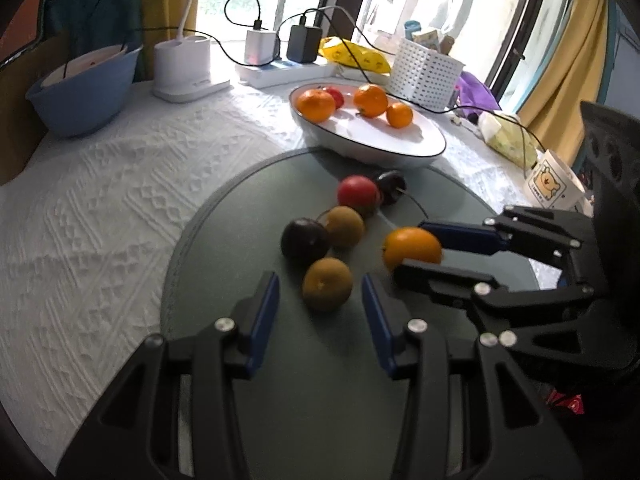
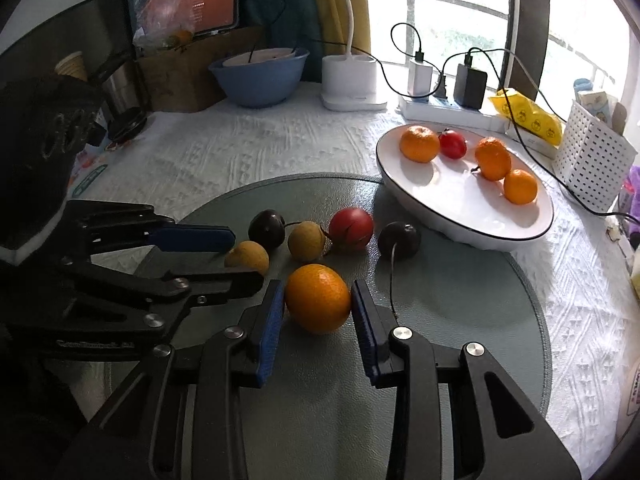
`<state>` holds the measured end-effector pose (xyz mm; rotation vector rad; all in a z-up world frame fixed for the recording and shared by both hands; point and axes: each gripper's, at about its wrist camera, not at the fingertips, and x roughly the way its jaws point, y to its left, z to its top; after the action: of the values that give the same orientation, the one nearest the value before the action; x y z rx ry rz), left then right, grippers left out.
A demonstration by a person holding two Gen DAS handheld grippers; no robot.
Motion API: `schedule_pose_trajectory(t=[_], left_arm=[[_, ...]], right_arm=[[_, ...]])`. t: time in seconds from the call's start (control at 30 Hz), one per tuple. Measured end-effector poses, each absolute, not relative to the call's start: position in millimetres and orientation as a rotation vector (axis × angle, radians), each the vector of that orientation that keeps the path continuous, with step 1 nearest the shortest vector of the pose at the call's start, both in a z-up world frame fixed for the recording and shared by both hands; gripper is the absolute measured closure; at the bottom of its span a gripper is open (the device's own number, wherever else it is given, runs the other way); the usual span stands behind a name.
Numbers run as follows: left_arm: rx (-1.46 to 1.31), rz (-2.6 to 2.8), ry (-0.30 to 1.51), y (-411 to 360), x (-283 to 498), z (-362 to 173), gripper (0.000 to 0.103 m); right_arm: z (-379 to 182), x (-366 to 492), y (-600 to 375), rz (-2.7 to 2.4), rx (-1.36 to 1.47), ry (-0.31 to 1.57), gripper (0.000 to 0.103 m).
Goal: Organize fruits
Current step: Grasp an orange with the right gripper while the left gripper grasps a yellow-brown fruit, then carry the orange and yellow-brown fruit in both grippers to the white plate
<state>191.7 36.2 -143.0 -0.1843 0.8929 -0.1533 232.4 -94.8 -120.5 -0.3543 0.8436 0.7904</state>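
My right gripper (image 2: 318, 300) is clenched on the loose orange (image 2: 318, 298), both blue pads against its sides, on the grey-green round mat (image 2: 460, 320). My left gripper (image 1: 320, 304) stands released, its fingers on either side of a brownish-yellow fruit (image 1: 327, 283) without touching it.

In the right wrist view, at 12 o'clock of the held orange sits a red fruit (image 2: 351, 229); around it are two brownish-yellow fruits and two dark plums (image 2: 399, 239) — five loose pieces crowding the far side. A thin black cable (image 2: 392, 276) lies just beside my right finger at 2 o'clock.

The white oval plate (image 2: 500, 222) at 1 o'clock rests against the mat's edge, holding three oranges and one red fruit, with bare room at its near end. Behind it stand a power strip (image 2: 444, 110) and a white perforated basket (image 2: 592, 152).
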Motion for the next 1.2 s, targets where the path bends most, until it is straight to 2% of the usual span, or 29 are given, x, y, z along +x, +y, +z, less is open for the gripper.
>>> schedule_pose_trajectory(t=[0.03,0.13,0.17,0.2,1.2], left_arm=[[-0.179,-0.155,0.893,35.1,192.3,-143.1,0.059],[-0.142,-0.156,0.899,29.4,192.6,-143.5,0.068],[-0.136,-0.157,0.901,27.9,193.0,-143.6,0.076],[-0.134,-0.156,0.908,26.4,193.3,-143.5,0.076],[-0.059,-0.243,0.835,-12.6,203.9,-99.8,0.077]], right_arm=[[-118.5,231.8,-96.3,0.788,-0.351,0.839,0.067],[-113.0,232.7,-101.5,0.782,-0.339,0.825,0.067],[-111.6,232.8,-103.3,0.779,-0.337,0.822,0.067],[-110.0,232.9,-105.2,0.776,-0.333,0.818,0.067],[-84.0,256.1,-157.1,0.693,-0.246,0.748,0.067]])
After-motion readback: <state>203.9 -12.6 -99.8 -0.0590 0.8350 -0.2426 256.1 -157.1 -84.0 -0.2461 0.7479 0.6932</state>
